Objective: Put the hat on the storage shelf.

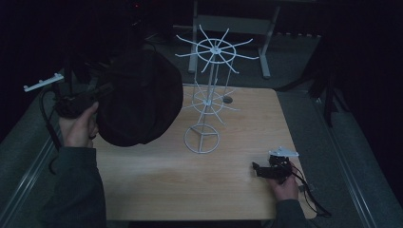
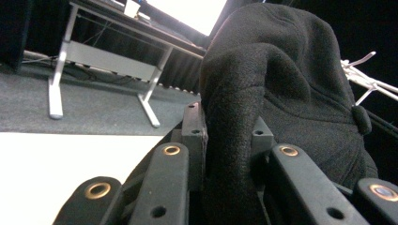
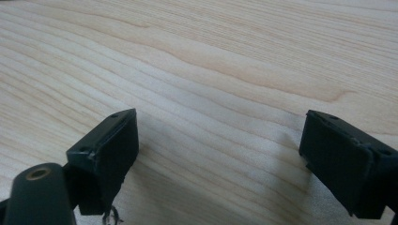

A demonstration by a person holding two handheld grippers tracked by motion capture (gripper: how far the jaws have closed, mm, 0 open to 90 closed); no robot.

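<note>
Holding a cap clamped in the left gripper, rack just right of it; right gripper gapes, idle near the tabletop's right edge.

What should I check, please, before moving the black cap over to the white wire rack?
1. Left gripper shut on the black cap: ok.
2. Cap lifted off the wooden table: ok.
3. White wire rack upright on its ring base: ok.
4. A free arm on the rack's upper ring: ok, none holds anything.
5. Right gripper open, low over the table, apart from the rack: ok.
6. Firmness of the grip on the fabric: cannot tell.
</note>
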